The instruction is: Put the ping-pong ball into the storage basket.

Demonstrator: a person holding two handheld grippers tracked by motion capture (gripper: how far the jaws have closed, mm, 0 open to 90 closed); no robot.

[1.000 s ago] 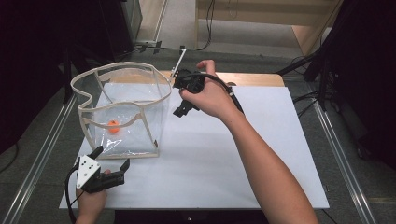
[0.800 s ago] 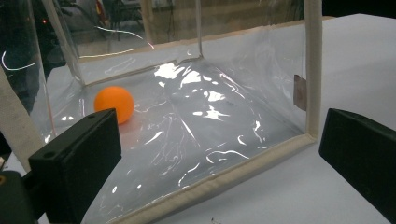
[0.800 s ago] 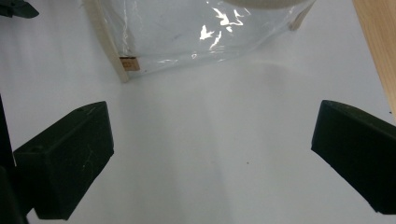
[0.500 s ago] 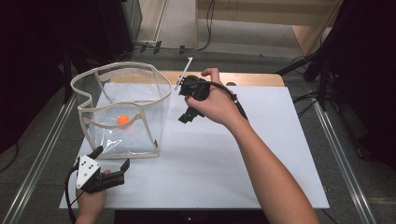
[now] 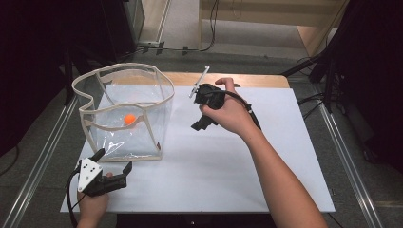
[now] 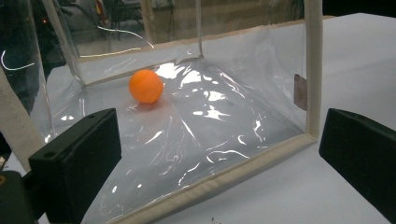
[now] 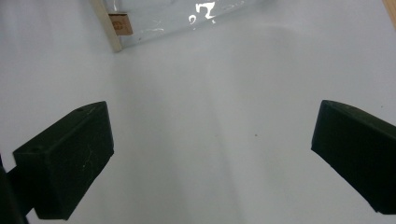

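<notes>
An orange ball (image 5: 129, 119) lies on the floor of the clear bag (image 5: 159, 90), toward its 12 o'clock side; being round, it has no long axis or heading. The left gripper (image 5: 114, 161) sits at the bag's 6 o'clock, jaws wide, empty. The right gripper (image 5: 202, 124), at the bag's 3 o'clock, is likewise spread, grasping nothing.

A white sheet (image 5: 247, 161) covers the wooden table (image 5: 266, 80), metal rails (image 5: 349, 156) alongside
</notes>
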